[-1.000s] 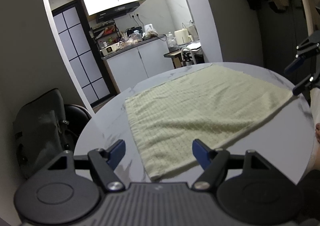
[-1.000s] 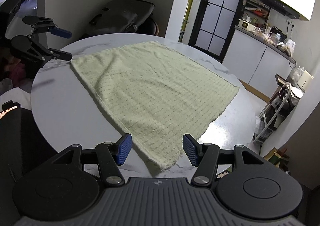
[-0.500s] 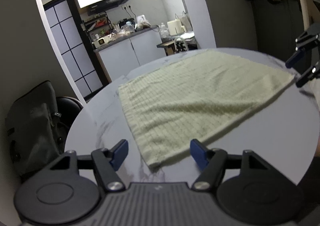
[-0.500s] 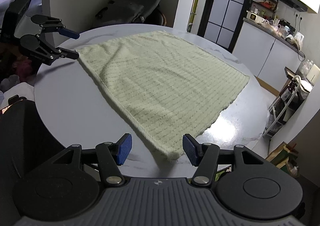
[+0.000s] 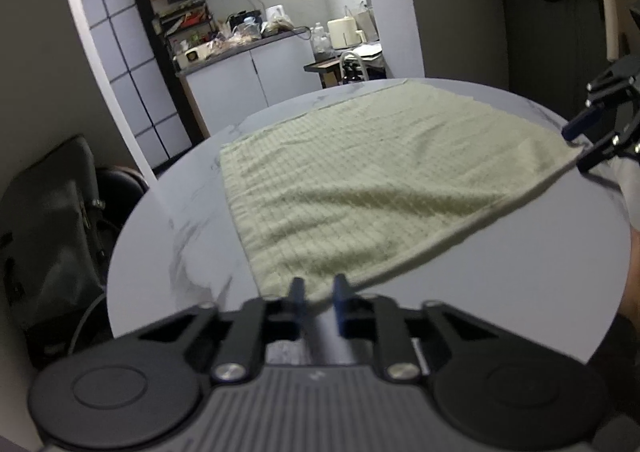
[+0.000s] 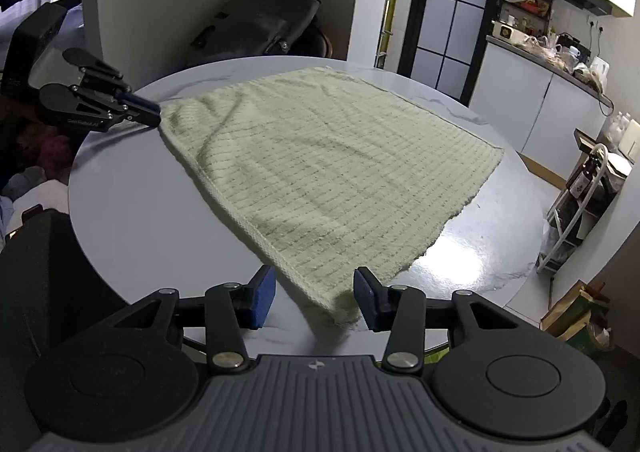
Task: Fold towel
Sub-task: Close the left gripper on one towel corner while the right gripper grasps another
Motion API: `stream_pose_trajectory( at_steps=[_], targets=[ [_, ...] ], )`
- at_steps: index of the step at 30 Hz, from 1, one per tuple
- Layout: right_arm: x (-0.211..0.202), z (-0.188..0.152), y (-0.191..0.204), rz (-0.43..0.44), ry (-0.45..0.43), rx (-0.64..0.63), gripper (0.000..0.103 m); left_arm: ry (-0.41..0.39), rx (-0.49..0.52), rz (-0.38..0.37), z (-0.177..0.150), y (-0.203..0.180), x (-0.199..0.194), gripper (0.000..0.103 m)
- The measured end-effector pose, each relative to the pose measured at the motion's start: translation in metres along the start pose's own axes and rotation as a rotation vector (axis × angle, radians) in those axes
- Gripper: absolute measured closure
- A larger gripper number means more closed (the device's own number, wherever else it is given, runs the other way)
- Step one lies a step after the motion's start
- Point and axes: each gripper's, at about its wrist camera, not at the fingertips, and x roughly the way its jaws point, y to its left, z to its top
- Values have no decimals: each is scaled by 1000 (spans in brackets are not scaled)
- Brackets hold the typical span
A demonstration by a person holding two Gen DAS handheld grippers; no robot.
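Your left gripper (image 5: 318,294) is pinching 1 corner of the pale green waffle-weave towel (image 6: 320,168), but your right gripper's (image 6: 315,298) fingers are sitting apart around theirs, so lifting now is risking a lopsided fold.

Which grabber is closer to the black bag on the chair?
Left. The left gripper pinches the towel corner on the table side toward the bag; the right gripper sits open at the far corner.

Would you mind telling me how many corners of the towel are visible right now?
4. The towel has one corner at the left gripper, one between the right gripper's open fingers, one at the table's far edge, and one toward the kitchen side.
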Motion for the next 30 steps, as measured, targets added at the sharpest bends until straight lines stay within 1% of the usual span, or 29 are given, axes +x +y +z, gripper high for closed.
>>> stream_pose_trajectory(
  at_steps=[1, 3, 6, 7, 9, 16, 20, 23, 24, 25, 26, 27, 29, 30],
  targets=[
    [1, 0, 0, -1, -1, 3, 73, 0, 6, 0, 0, -1, 0, 100],
    [2, 0, 0, 7, -4, 11, 83, 0, 9, -2, -1, -2, 0, 103],
    [3, 1, 5, 19, -2, -19, 92, -3, -8, -5, -3, -2, -2, 103],
    [3, 1, 6, 18, -2, -26, 92, -10, -14, -2, -5, -2, -3, 103],
    [3, 1, 7, 9, -1, -31, 98, -20, -22, 5, -8, -2, -6, 103],
    [3, 3, 10, 2, 1, -46, 100, -19, -77, -15, -19, 6, -19, 103],
    [1, 5, 10, -7, 6, -45, 100, -18, -74, -10, -20, 7, -21, 103],
    [-1, 6, 5, -22, 0, -4, 97, -22, -60, 5, -17, 6, -19, 101],
    [-1, 6, 4, -18, 1, 5, 94, -23, -58, 9, -17, 5, -18, 97],
    [-1, 5, 4, -20, 0, 5, 90, -23, -57, 10, -16, 5, -16, 96],
    [-2, 5, 5, -23, -1, 4, 78, -23, -56, 11, -14, 5, -13, 96],
    [-2, 4, 4, -24, -5, 9, 64, -24, -56, 11, -14, 5, -12, 95],
    [-3, 3, 3, -26, -15, 22, 57, -28, -57, 19, -10, 4, -8, 91],
    [-3, 3, 3, -26, -16, 23, 56, -31, -56, 22, -10, 4, -6, 88]
  ],
)
